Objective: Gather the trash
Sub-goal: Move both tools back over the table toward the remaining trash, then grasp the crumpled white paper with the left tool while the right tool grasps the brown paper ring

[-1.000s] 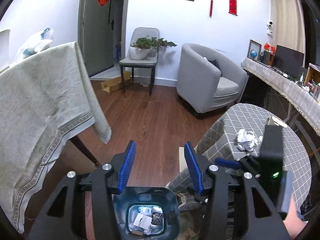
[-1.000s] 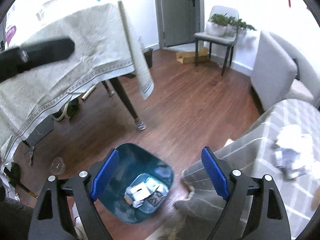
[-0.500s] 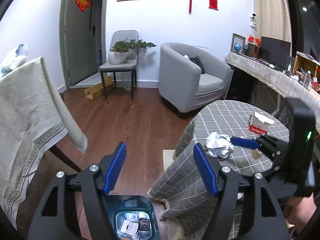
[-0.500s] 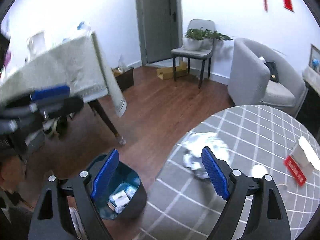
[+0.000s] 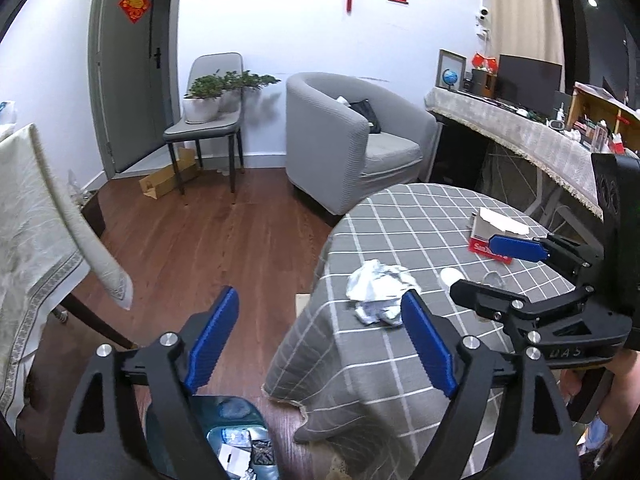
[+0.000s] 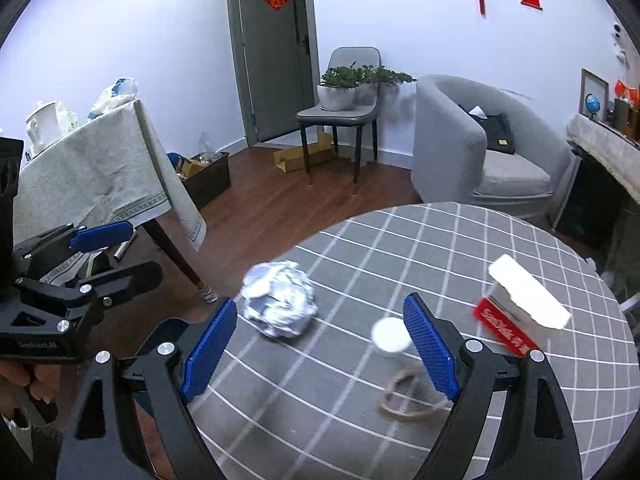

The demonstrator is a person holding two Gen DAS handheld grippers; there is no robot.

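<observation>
A crumpled foil ball [image 6: 280,304] lies near the left edge of the round checked table [image 6: 460,248]. Beside it are a small white cap [image 6: 390,336], a loop of brown string [image 6: 404,396] and a red-and-white box [image 6: 520,316]. My right gripper [image 6: 320,348] hovers over the table, jaws opening, nothing between them. My left gripper [image 5: 320,344] hangs off the table's edge, jaws also opening and empty, with the foil ball [image 5: 378,292] just ahead. A blue bin [image 5: 236,448] holding scraps stands on the floor below it.
A grey armchair [image 5: 352,140], a chair with potted plants [image 5: 208,120] and a cardboard box stand at the back. A cloth-covered table [image 6: 100,172] is on the left, with a wooden floor between. A long counter [image 5: 520,136] runs along the right.
Both views have swung from the bin on the floor over to the round table. The left jaws have spread much wider. The foil ball now lies close in front of both grippers.
</observation>
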